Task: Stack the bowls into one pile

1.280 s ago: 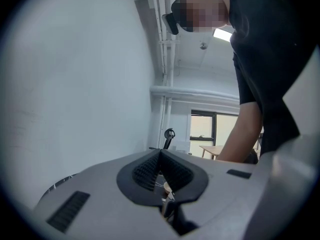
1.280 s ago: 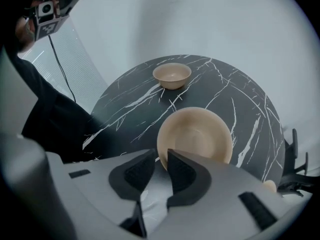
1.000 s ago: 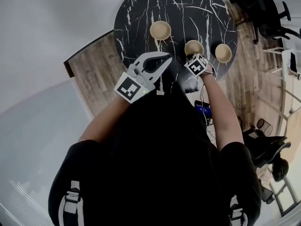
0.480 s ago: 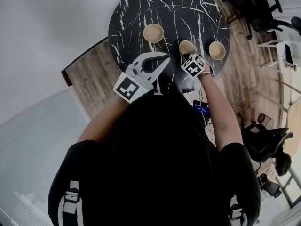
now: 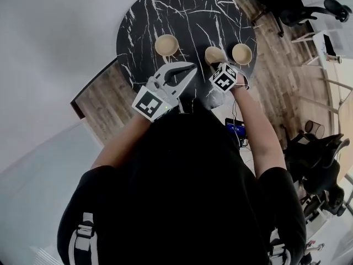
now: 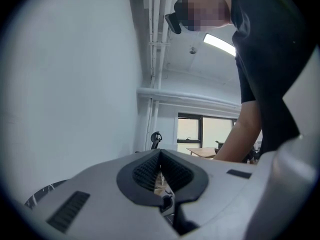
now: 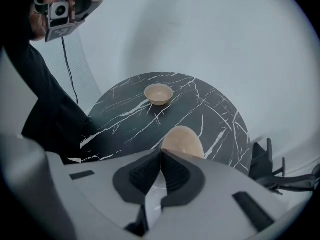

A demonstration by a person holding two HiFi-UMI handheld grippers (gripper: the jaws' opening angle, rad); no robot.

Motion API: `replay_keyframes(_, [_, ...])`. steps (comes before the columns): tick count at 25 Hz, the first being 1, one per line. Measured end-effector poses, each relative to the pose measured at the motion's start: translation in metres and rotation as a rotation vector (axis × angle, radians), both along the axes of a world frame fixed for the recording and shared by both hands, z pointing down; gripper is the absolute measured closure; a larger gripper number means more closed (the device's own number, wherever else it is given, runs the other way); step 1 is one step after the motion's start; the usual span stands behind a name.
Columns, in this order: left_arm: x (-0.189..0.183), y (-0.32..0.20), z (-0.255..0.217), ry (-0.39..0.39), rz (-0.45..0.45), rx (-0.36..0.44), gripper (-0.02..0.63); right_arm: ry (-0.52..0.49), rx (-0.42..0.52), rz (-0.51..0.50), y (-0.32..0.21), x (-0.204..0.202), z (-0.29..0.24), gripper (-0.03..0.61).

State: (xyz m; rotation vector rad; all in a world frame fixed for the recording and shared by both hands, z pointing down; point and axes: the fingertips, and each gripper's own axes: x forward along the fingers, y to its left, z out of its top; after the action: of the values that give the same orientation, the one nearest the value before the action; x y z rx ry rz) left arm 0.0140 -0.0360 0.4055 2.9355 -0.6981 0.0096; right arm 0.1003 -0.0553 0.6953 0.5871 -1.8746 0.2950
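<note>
No pile yet, I judge: the right gripper (image 7: 161,152), fingers just closed, pinches the rim of the small round tan middle bowl (image 7: 182,141), the matching left bowl (image 5: 166,44) and right bowl (image 5: 241,53) sit separately on the round black marble surface (image 5: 187,12), and the left gripper (image 6: 160,153) has its fingers closed on nothing.

right gripper (image 7: 161,153): jaws have just been closing, now pinched on the rim of the middle bowl (image 7: 182,141), and it's come up a bit
middle bowl: was flat on the table (image 7: 125,119) 1 second back, now tipped up in the grip

Evenly bright (fisheye edges, perhaps vignetted).
</note>
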Motion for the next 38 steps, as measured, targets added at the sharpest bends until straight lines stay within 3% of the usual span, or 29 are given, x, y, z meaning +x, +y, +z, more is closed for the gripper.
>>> replay_keyframes(8, [0.036,0.004,-0.010,0.017,0.073,0.013,0.609,0.029,0.072,0.021,-0.009,0.033,-0.035,0.574])
replay_keyframes(19, [0.074,-0.004,-0.007,0.009,0.123,0.025,0.609,0.089,0.091,0.057,-0.021,0.093,-0.034,0.574])
replay_keyframes(31, [0.108,-0.007,-0.005,-0.009,0.088,0.007,0.609,0.157,0.071,0.056,-0.031,0.155,0.005,0.574])
replay_keyframes(38, [0.111,-0.013,0.004,-0.035,0.036,-0.009,0.609,0.155,0.040,0.052,-0.032,0.165,0.030,0.574])
